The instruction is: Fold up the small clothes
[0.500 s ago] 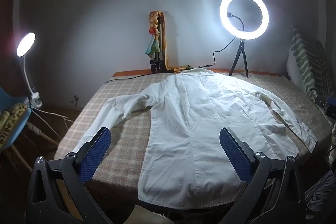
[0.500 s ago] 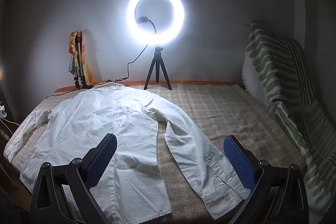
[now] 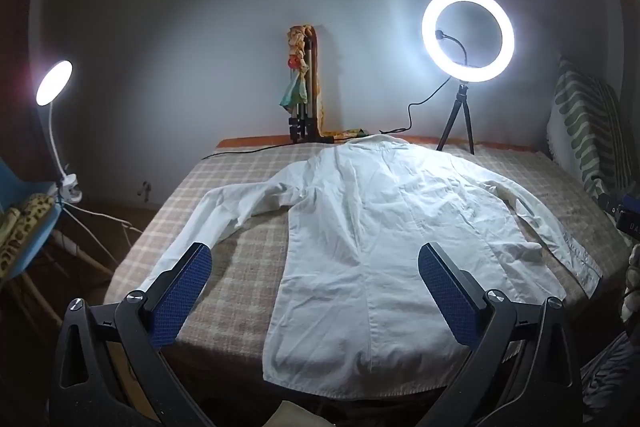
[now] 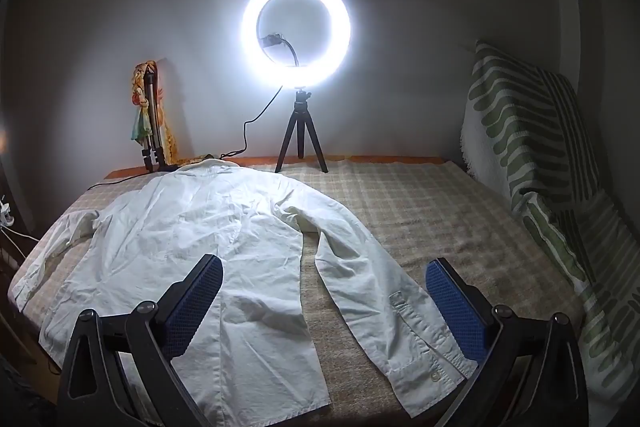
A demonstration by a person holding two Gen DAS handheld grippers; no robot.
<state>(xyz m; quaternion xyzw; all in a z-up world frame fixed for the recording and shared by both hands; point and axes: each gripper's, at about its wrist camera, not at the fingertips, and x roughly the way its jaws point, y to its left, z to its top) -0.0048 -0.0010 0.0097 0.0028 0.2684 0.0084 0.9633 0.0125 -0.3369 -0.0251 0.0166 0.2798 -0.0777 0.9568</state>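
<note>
Fingers [image 3: 182, 297] of the left gripper [image 3: 316, 263] are spread wide and hold nothing, raised above the shirt [image 3: 384, 247]; the right gripper [image 4: 324, 275] is splayed the same way over the right sleeve [image 4: 384, 291], gripping nothing. Spread flat on the checked bed [image 3: 240, 187], the shirt runs lengthwise from the near hem to the collar [image 3: 380, 142] at the far edge, by the wall. Both sleeves angle outward and back toward the near edge. Its back seems to face up, though the glare from the ring light [image 4: 296, 31] makes that hard to confirm.
</note>
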